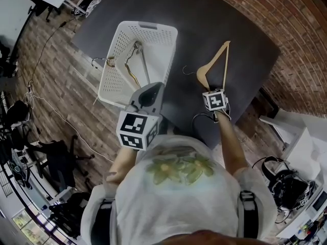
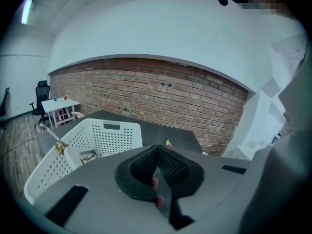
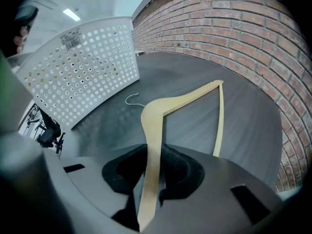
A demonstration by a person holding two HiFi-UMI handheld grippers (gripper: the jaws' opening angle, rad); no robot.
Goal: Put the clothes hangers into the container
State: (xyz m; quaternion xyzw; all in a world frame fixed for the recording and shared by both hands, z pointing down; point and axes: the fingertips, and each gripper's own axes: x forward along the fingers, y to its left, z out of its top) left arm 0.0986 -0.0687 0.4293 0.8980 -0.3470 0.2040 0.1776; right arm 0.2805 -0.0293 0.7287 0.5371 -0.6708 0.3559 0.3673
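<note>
— Where was the wooden hanger [image 3: 152, 140], and how did you reckon it would handle?

— It lay flat on the dark desk [image 1: 204, 19], just beside the white container [image 1: 153, 32], with its wire hook towards the container wall. I judged it light and rigid, smooth enough to slip if pinched weakly; not fragile, though the thin lower bar looked the weakest part to pull on.

— So where should one have taken hold?

— On the broad shoulder arm, which is where the right claw [image 3: 154, 173] was. Its pads sat closed on either side of that arm, partway between the neck and the tip; held off-centre like that, the far end would likely have swung down on lifting, so a firm squeeze seemed called for.

— And the other claw?

— The left claw [image 2: 157, 165] hung over the near corner of the container; its pads met in a point with nothing between them.

— Anything in the container?

— Other hangers [image 1: 134, 60] lay there, crossed over one another; one hook poked out over the left wall.
</note>
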